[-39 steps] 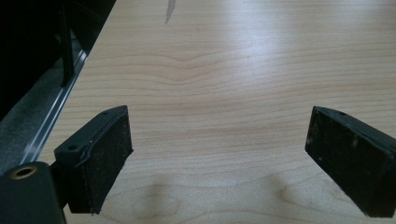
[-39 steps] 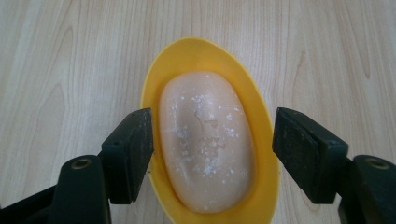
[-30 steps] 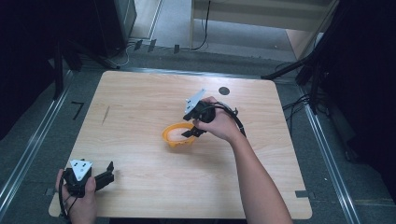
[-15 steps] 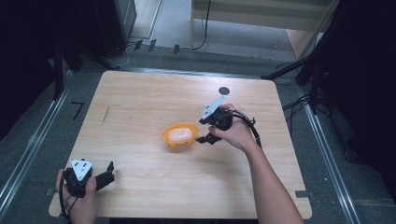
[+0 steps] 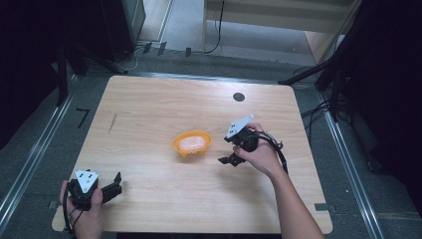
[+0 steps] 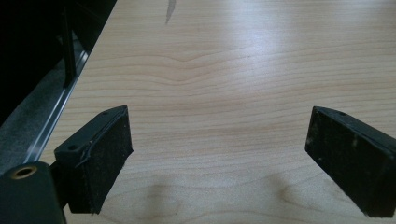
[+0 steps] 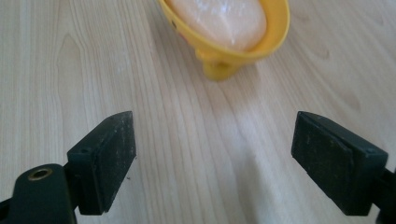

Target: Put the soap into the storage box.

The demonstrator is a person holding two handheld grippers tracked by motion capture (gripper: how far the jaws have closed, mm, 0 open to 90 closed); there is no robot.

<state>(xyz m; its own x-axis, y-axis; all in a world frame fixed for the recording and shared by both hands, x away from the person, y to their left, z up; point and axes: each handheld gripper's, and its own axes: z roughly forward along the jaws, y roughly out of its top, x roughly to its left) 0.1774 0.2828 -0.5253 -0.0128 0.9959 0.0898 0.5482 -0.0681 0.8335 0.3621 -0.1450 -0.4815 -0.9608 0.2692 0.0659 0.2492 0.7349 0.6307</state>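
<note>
We note the orange bowl point(image 5: 192, 143) mid-table, just left of the right hand-held gripper point(image 5: 230, 160), whose jaws gape empty; the left hand-held gripper point(image 5: 115, 185), equally wide and empty, sits well apart.

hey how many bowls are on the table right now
1. A single orange bowl sits near the middle of the table, holding something pale, just left of the open right gripper. Nothing on the table could hide another.
</note>
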